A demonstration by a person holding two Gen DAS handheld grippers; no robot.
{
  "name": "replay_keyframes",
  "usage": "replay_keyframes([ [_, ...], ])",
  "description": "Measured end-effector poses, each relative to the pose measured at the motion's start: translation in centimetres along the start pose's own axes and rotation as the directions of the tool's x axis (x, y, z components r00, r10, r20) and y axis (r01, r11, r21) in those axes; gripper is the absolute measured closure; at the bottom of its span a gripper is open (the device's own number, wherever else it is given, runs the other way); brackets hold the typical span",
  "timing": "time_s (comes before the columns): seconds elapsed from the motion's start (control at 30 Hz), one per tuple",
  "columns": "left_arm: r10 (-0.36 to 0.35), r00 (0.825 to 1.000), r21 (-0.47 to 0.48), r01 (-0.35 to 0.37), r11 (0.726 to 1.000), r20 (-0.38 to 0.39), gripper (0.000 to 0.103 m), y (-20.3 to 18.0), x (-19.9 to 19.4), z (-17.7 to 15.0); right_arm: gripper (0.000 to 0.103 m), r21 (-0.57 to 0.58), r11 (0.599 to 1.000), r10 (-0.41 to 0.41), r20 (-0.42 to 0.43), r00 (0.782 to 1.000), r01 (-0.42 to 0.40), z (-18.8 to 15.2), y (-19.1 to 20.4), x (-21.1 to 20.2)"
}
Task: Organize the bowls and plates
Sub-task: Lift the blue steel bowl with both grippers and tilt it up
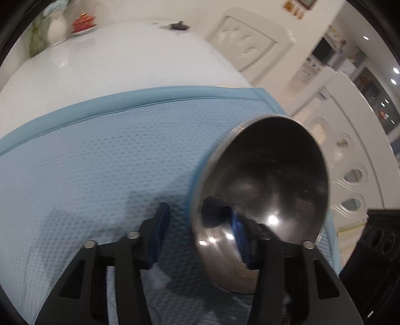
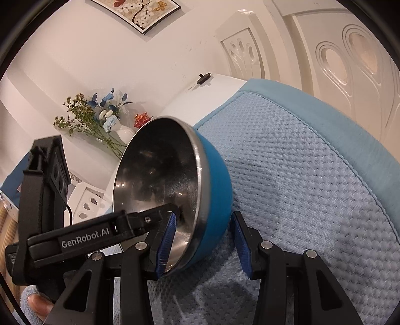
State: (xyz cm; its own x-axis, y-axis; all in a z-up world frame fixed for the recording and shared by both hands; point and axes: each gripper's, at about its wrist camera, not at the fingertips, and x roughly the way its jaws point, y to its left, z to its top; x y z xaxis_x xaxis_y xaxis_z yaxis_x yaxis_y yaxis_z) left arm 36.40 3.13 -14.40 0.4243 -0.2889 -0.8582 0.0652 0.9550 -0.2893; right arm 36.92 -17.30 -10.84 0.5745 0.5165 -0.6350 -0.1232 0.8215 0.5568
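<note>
A single bowl (image 1: 270, 180), steel inside and blue outside (image 2: 215, 175), hangs tilted on its edge above the light blue mat (image 1: 100, 162). My right gripper (image 2: 203, 220) is shut on the bowl's lower wall, with one blue pad inside the bowl and the other against the blue outside. My left gripper (image 1: 200, 215) straddles the rim from the other side. Its right finger (image 1: 240, 237) lies inside the bowl, and its left finger (image 1: 160, 225) stands clear of the outer wall. In the right wrist view one left finger (image 2: 162, 211) reaches into the bowl.
The mat covers the near part of a glossy white table (image 1: 125, 57). At the table's far end stand a white vase of flowers (image 2: 100, 117), a red lidded cup on a saucer (image 1: 83, 22) and a small black object (image 1: 178, 25). White carved chairs (image 2: 350, 50) line the table's side.
</note>
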Motion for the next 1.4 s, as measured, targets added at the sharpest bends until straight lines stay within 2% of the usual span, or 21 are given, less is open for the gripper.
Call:
replay_keyframes([
  [0.03, 0.007, 1.000, 0.024, -0.007, 1.000, 0.009, 0.069, -0.6, -0.1, -0.1, 0.059, -0.003, 1.000, -0.003, -0.001, 1.000, 0.003, 0.0, 0.1, 0.0],
  [0.17, 0.057, 0.997, 0.096, -0.062, 0.993, 0.060, 0.069, -1.5, -0.7, -0.1, 0.065, -0.008, 1.000, -0.012, -0.004, 1.000, 0.012, 0.0, 0.4, 0.1],
  [0.37, 0.097, 0.993, 0.135, -0.105, 0.985, 0.068, 0.070, -2.0, -2.0, -0.2, 0.073, -0.005, 0.999, -0.037, 0.004, 0.999, 0.037, -0.1, 0.4, -0.1],
  [0.57, 0.086, 0.994, 0.171, -0.098, 0.980, 0.074, 0.069, -2.5, -4.2, -1.2, 0.075, -0.036, 0.995, -0.091, 0.017, 0.996, 0.091, -0.4, 1.3, -0.6],
  [0.77, 0.079, 0.994, 0.173, -0.090, 0.981, 0.070, 0.069, -2.8, -5.0, -2.0, 0.076, -0.084, 0.993, -0.083, 0.059, 0.995, 0.087, -1.4, 2.7, -2.8],
  [0.97, 0.059, 0.996, 0.225, -0.074, 0.972, 0.070, 0.069, -4.1, -6.0, -2.9, 0.076, -0.037, 0.995, -0.091, 0.057, 0.994, 0.093, -2.8, 2.9, -4.7],
  [1.13, 0.051, 0.994, 0.282, -0.076, 0.956, 0.093, 0.069, -4.9, -7.8, -4.2, 0.076, -0.024, 0.992, -0.120, 0.099, 0.988, 0.122, -3.9, 3.7, -6.8],
  [1.4, 0.044, 0.992, 0.272, -0.075, 0.959, 0.117, 0.069, -3.5, -11.1, -6.7, 0.076, -0.038, 0.991, -0.120, 0.130, 0.984, 0.126, -6.2, 6.5, -9.1],
])
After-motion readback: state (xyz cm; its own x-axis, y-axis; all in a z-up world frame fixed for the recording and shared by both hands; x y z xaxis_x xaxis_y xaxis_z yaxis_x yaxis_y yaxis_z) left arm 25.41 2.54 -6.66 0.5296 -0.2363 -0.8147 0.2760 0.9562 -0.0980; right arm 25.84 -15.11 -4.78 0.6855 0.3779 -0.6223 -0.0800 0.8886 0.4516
